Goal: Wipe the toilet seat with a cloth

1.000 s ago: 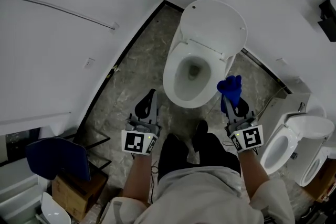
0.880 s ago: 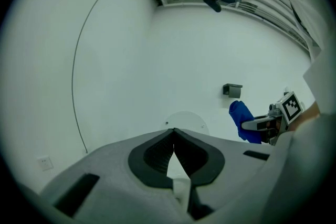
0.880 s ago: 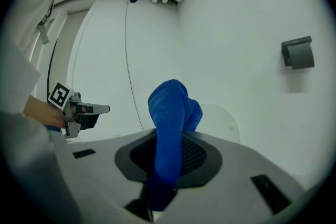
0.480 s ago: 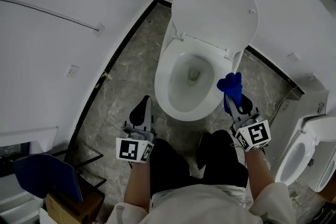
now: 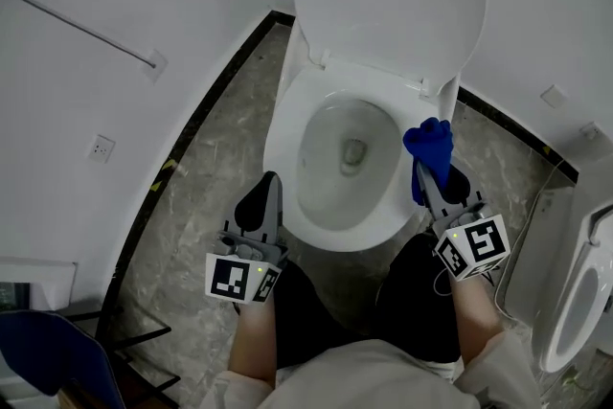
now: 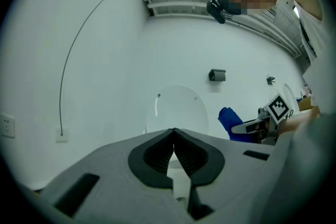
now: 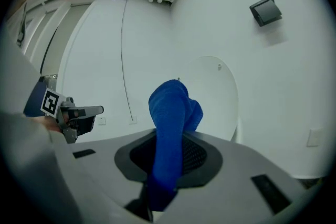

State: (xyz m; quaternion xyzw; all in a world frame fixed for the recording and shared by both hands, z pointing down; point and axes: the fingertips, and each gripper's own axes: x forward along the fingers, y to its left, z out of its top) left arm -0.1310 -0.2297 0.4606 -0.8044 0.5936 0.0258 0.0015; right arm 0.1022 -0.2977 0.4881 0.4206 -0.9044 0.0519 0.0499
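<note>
Right gripper (image 7: 168,139) clamps cloth (image 7: 170,105); left gripper (image 6: 173,136) closed, empty

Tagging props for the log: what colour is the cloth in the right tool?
Solid deep blue. The cloth shows best in the right gripper view.

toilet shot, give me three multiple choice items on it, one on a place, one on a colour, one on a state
1. Where is the cloth?
A. between the right gripper's jaws
B. draped over the cistern
C. on the floor

2. What colour is the cloth?
A. white
B. blue
C. green

3. How does the toilet lid stand?
A. shut
B. raised
C. taken off

Answers:
1 A, the right gripper view shows its jaws clamped on the cloth.
2 B, it shows blue in every view.
3 B, it stands up behind the open toilet bowl.
</note>
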